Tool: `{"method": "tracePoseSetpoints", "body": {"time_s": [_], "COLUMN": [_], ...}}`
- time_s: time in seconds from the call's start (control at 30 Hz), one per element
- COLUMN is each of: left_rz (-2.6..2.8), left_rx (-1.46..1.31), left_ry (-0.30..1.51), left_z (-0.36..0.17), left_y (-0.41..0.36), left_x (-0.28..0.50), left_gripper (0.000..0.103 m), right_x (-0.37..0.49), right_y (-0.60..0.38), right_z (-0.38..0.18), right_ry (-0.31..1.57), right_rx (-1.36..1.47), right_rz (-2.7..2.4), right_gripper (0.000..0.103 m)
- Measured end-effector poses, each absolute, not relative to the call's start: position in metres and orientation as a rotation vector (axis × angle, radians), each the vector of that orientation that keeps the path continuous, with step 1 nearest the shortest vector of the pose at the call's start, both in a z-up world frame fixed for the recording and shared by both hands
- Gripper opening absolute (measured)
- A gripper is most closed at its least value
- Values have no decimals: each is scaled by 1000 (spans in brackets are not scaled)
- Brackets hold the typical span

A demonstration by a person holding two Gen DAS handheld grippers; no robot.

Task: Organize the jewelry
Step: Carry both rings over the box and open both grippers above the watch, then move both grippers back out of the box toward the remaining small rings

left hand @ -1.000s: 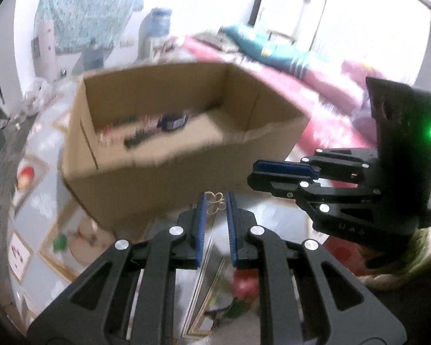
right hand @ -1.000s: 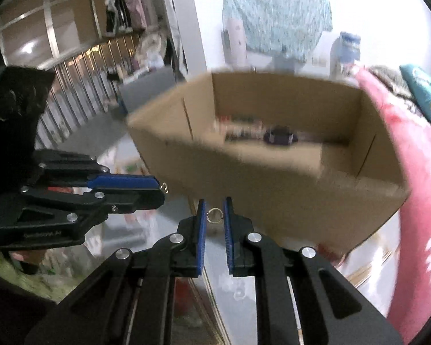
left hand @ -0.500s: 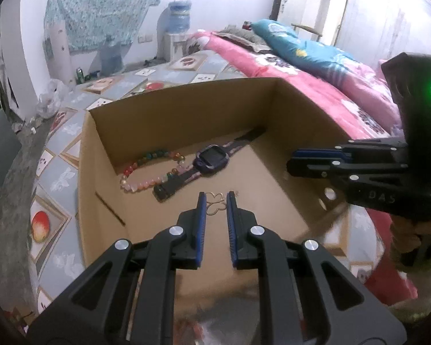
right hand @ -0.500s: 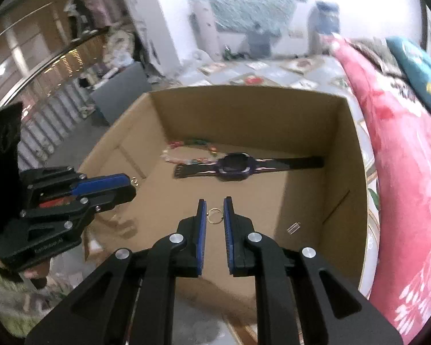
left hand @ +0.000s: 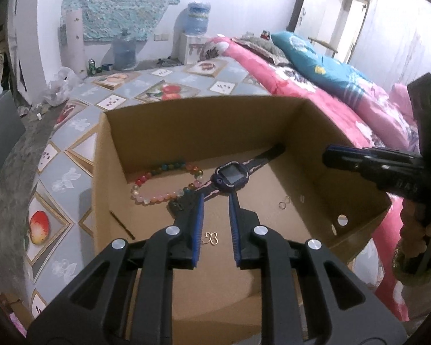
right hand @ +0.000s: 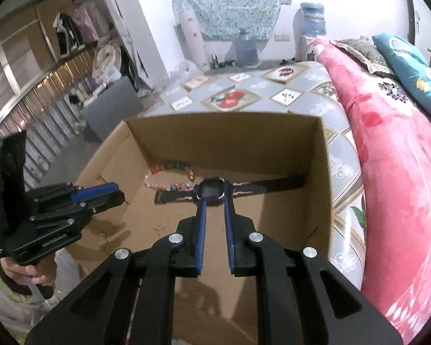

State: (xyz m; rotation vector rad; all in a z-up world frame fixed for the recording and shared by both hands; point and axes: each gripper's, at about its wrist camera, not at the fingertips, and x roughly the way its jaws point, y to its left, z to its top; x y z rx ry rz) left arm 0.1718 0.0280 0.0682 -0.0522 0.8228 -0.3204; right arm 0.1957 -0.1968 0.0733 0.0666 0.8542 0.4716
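Fingers of left gripper (left hand: 215,201) opening, nothing between them; butterfly earring (left hand: 210,238) lies on box (left hand: 186,132) floor, lower centre. Right gripper (right hand: 214,205) parted, empty. Risk: rings (left hand: 283,204) snag watch (left hand: 228,176) strap.

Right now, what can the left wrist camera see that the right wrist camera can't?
Only the left wrist view shows a gold butterfly charm and a small ring lying on the box floor. Only the right wrist view shows a metal railing and hanging clothes. Both show the cardboard box with the watch and bead bracelet inside.
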Motion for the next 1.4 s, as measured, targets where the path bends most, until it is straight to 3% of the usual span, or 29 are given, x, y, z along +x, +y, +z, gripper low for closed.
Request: {"method": "tracePoseSetpoints", "body": {"time_s": [0.33,0.43,0.6,0.77,1.4], "left_rz": [-341,-358,-389,-413,-378], "left_rx": [-90,-93,-95,-84,35], "left_ry": [720,696,673,700,912], "left_z": [92,95,94,83,7], "left_y": [47,50,55,56,4], "left_x": [129,109,75,51,34], "left_gripper": [22,22,29,30,36], "right_x": [153,134,101,68,38], "right_y": [-230,-235,-233,-223,-199], "right_z": [109,113,108,94,2], "right_ry": [714,689,687,717,949], "right_rx": [111,108,95,48,32], "right_rz": [500,530,586,635,611], "right_gripper": [15,23,24,33,34]}}
